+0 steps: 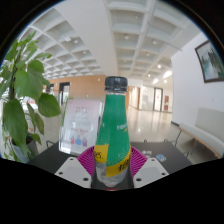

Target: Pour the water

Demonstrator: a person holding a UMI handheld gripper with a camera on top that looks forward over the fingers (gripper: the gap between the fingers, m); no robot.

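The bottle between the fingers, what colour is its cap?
Dark blue-black cap on the green bottle, seen in the gripper view.

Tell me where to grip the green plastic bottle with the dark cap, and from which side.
Grip the green plastic bottle at its straight lower body, coming in level from the front, as the claw does now. It stands upright, its round sides sit against the pink finger pads, and the narrower neck and cap stay free for pouring.

Bottle (113, 128): clear green plastic, glossy, with a smooth dark plastic cap (116, 83) and a shiny printed label. Fingers: matt magenta pads (88, 161) pressed on the bottle at 9 and 3 o'clock. Surface (60, 155): dark, matt. Floor (150, 122): polished, reflective. Plant (22, 95) at 9 o'clock: waxy leaves.
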